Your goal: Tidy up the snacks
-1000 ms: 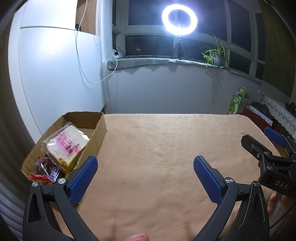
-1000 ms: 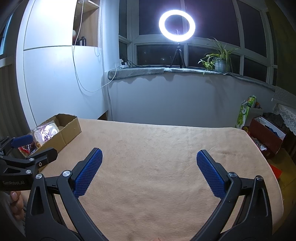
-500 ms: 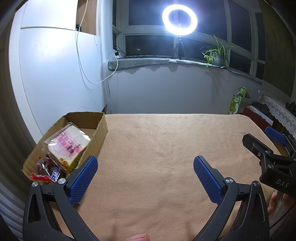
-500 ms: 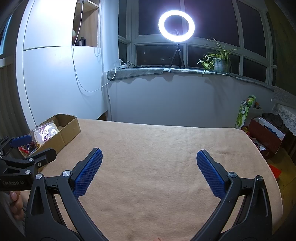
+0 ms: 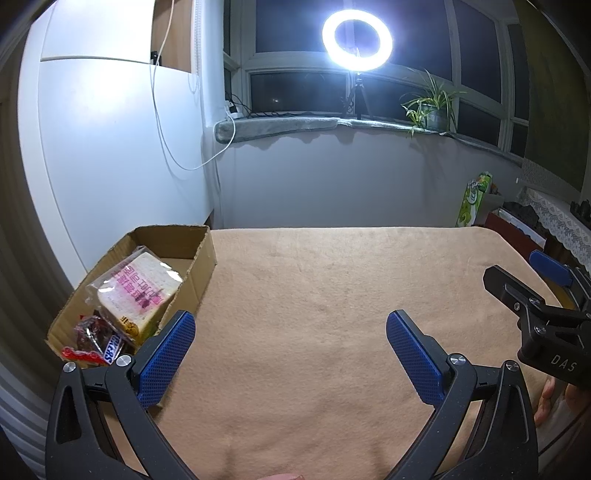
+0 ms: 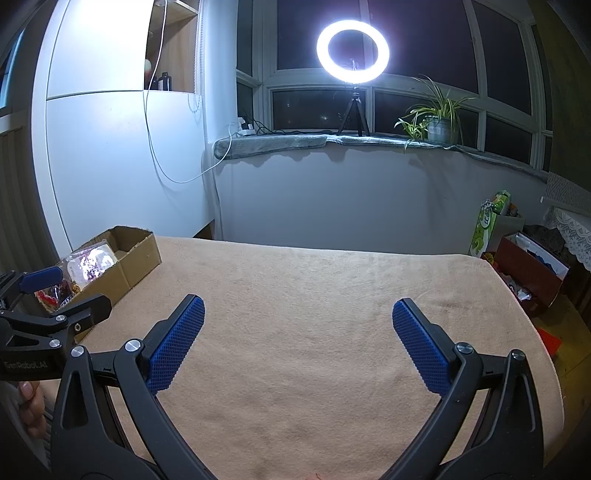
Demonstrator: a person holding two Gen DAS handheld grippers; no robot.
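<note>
A cardboard box (image 5: 201,258) sits at the left edge of the tan-covered table (image 5: 332,295). Inside it lie a wrapped bread slice with pink print (image 5: 138,291), a Snickers bar (image 5: 112,349) and a red-wrapped snack (image 5: 79,354). My left gripper (image 5: 290,325) is open and empty, its left finger just right of the box's near end. My right gripper (image 6: 297,310) is open and empty over the bare cloth. The box (image 6: 136,258) shows at the left in the right wrist view, behind the left gripper's body (image 6: 55,325).
A white cabinet (image 5: 110,147) stands behind the box. A ring light (image 5: 356,35) and a potted plant (image 5: 430,107) sit on the windowsill. A green carton (image 6: 487,225) and a red box (image 6: 528,269) stand on the floor beyond the table's right edge.
Both views have shifted very slightly; the grippers stay open and nothing on the table has moved.
</note>
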